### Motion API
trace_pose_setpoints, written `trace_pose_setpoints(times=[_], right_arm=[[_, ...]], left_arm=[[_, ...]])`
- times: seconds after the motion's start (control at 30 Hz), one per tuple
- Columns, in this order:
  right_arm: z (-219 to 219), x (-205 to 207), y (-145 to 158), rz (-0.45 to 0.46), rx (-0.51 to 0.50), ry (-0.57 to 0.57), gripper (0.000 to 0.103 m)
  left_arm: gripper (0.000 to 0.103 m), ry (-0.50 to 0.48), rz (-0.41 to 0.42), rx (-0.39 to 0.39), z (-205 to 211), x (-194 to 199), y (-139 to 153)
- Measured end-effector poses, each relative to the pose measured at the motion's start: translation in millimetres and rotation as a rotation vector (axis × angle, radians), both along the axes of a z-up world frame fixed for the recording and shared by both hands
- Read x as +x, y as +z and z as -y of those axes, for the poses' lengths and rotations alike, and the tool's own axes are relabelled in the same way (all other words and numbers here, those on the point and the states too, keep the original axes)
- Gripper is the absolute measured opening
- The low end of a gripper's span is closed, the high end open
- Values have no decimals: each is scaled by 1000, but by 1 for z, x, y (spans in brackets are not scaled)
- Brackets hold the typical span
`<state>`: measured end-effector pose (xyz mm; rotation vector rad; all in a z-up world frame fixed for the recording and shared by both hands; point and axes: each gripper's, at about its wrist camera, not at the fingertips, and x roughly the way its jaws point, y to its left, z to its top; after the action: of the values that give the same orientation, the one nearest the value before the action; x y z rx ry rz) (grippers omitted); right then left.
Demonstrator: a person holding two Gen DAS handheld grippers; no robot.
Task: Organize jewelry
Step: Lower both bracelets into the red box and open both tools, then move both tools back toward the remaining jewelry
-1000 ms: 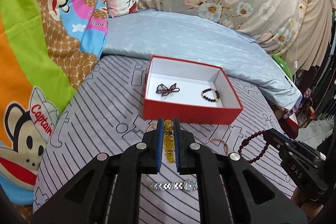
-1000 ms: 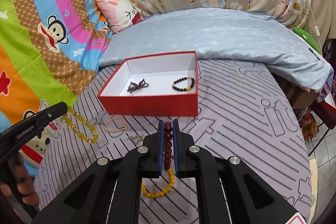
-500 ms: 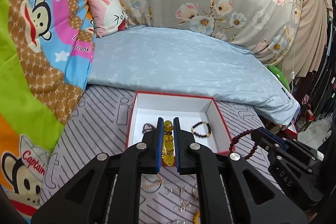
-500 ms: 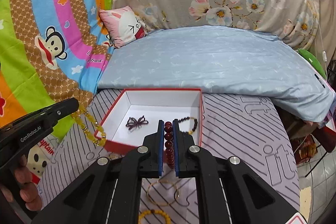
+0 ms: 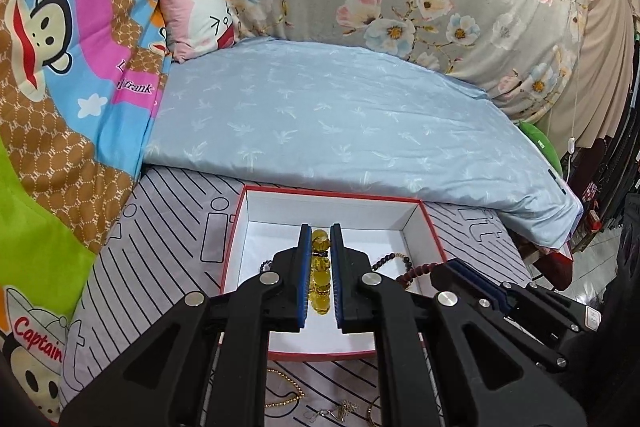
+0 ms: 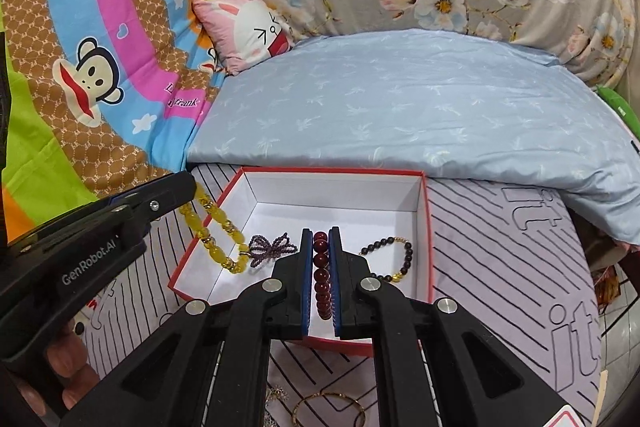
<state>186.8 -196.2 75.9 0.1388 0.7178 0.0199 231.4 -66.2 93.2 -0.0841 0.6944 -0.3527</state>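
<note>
A red box [image 5: 334, 195] with a white inside lies on the striped bed cover. My left gripper [image 5: 320, 231] is shut on a yellow bead bracelet [image 5: 320, 275], which hangs over the box [image 6: 430, 227] and shows as a yellow loop [image 6: 218, 227] in the right wrist view. My right gripper [image 6: 320, 233] is shut on a dark red bead bracelet [image 6: 321, 275], held above the box near its front wall; its beads [image 5: 416, 271] also show in the left wrist view. Inside the box lie a purple bow-shaped bead piece [image 6: 274, 247] and a black-and-gold bead bracelet [image 6: 394, 257].
Loose gold chains [image 5: 286, 393] and a thin gold bangle [image 6: 328, 409] lie on the striped cover in front of the box. A blue quilt [image 5: 340, 123] lies just behind the box. A pink pillow [image 6: 248, 27] leans against the cartoon blanket.
Both grippers have carried their bracelets forward from the front of the bed cover to above the box. The box now fills the lower middle of both views.
</note>
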Motion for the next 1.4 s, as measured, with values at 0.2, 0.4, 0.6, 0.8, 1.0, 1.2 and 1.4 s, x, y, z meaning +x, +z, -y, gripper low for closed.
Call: trace_pose_setpoints(times=[0.2,0.4,0.6,0.8,1.0,1.2,1.4], right_arm=[[2,14,-22,-46,-1,-1,7],[7,25,-41,-89,-9,-8,8],[12,21,-44,-71,-33,-52,41],[9,15,-41,-57,-55,-54,42],[14,3,-37,-50,-56,-65,42],[19,-21,-35,-52,-51,-75,42],[19,-49,-39,-66,-40,-75,42]], left_arm=[[9,10,-43,26,1,15,-23],[9,20,-90,55,5,27,-47],[23,58,-113,114,8,31,-62],[26,70,-110,122,8,28,-63],[31,79,-112,110,1,20,-59],[34,92,-106,89,-17,-1,-53],[34,113,-127,75,-35,-27,-57]])
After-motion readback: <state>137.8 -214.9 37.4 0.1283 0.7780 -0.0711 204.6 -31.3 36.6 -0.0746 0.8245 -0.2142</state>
